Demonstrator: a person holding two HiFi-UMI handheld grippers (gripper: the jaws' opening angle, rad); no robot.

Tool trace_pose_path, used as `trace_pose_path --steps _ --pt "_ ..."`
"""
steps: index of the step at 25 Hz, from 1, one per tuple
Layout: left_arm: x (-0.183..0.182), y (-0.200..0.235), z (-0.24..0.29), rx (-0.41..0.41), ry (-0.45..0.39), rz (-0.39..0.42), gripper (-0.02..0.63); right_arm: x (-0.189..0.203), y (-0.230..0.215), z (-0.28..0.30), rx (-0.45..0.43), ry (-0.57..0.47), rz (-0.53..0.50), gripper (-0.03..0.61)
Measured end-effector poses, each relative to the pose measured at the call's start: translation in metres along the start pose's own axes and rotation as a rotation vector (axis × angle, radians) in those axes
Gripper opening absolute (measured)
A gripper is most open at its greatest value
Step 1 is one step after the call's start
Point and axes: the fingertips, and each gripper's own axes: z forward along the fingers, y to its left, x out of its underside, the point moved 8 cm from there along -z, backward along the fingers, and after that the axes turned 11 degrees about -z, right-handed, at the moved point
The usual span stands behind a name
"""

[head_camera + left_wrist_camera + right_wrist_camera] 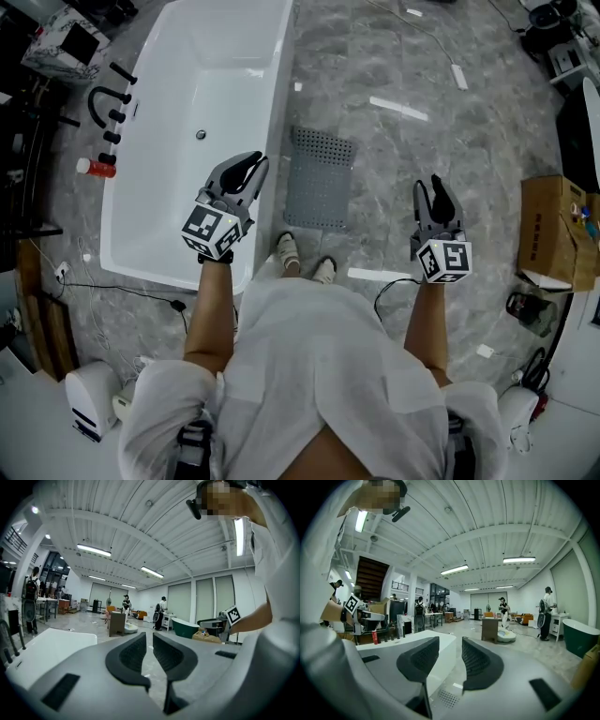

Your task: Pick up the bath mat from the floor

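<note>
On the grey marbled floor [487, 141], the grey perforated rectangular bath mat [321, 178] lies lengthwise up-frame. The left gripper [251, 161] is clenched empty, the right gripper [434, 183] released.

text: none legible | brands, numbers, signs: none — too small

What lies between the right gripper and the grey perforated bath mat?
Only bare grey marble floor, in the head view, separates the right gripper from the grey perforated bath mat.
</note>
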Motion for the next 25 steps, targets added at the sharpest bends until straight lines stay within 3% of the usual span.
trace_pose_path --steps 7,13,18,22,25 --pt "0.003 0.07 0.026 0.032 0.019 -0.019 0.052 -0.006 0.012 0.079 -0.018 -0.002 0.013 0.16" --pt "0.028 0.105 0.073 0.1 0.096 -0.044 0.052 0.026 0.014 0.139 -0.071 0.048 0.022 0.166" --pt "0.072 0.11 0.145 0.233 0.188 -0.036 0.052 0.086 -0.001 0.189 -0.136 0.118 0.037 0.179" --pt "0.135 0.111 0.212 0.364 0.303 -0.01 0.052 0.155 -0.009 0.224 -0.19 0.171 0.053 0.198" --pt "0.19 0.133 0.264 0.415 0.365 -0.013 0.052 0.218 -0.013 0.256 -0.206 0.201 0.065 0.202"
